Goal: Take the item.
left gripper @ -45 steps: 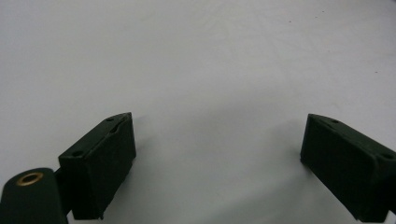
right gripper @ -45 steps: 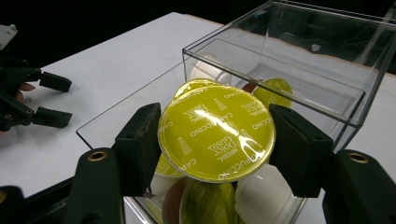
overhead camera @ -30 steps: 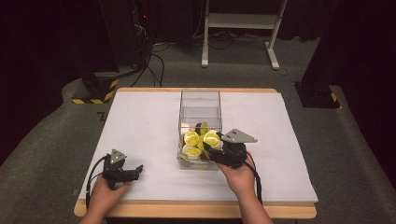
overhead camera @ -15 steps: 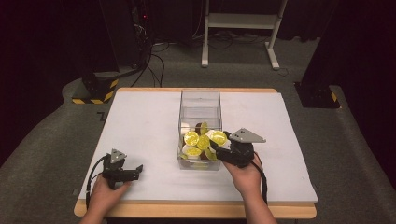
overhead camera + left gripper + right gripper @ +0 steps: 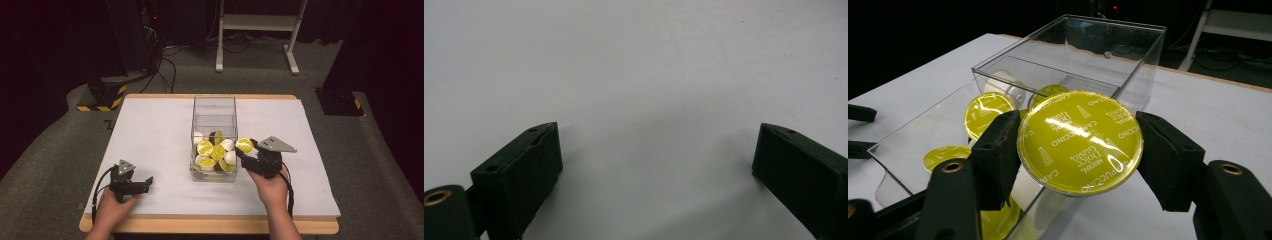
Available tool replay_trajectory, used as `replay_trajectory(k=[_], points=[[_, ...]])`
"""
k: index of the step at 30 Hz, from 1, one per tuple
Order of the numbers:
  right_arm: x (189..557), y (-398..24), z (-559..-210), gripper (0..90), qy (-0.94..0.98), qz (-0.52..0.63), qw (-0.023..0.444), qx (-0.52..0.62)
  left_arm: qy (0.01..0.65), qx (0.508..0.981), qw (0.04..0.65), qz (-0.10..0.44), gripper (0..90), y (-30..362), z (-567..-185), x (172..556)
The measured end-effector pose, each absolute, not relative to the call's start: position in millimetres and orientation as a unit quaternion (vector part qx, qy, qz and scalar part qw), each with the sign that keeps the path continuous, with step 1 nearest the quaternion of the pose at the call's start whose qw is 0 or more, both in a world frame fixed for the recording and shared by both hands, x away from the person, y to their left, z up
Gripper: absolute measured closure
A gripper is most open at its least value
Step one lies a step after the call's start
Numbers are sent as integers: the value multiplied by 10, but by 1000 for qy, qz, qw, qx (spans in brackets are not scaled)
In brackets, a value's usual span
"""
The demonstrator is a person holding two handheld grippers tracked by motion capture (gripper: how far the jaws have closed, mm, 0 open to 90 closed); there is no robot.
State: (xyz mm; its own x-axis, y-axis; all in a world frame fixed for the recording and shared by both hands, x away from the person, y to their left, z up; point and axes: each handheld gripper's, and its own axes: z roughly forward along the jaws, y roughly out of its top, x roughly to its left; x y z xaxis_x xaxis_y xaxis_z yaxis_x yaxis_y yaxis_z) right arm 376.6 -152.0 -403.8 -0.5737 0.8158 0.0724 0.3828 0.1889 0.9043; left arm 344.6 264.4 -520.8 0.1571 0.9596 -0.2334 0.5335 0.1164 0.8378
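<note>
We clamp right gripper (image 5: pixel 1078 145) fingers on yellow-lidded coffee capsule (image 5: pixel 1079 141), just beside right wall of clear plastic box (image 5: pixel 214 107) mid-tabletop. Our left gripper (image 5: pixel 142 184) fingers apart, near front-left tabletop (image 5: pixel 150 130) corner.

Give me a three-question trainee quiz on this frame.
1. True or false: the right gripper is shut on a capsule.
2. What stands between the left gripper's jaws? A) a capsule B) nothing C) a cable
3. Where do the other capsules lie?

Key:
1. True; the jaws clamp the yellow-lidded capsule by its rim, beside the right wall of the box.
2. B; the jaws stand apart over the bare table.
3. In the near end of the clear box.
</note>
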Motion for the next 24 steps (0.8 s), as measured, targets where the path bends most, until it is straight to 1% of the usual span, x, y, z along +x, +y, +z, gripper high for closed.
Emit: replay_trajectory(k=[10, 24], points=[[3828, -1743, -4091, 380, 725, 482, 233, 433, 601, 622, 439, 241, 59, 2652, -5206, 3446], [3893, -1869, -4156, 379, 723, 463, 246, 450, 602, 622, 440, 240, 59, 2652, -5206, 3446]])
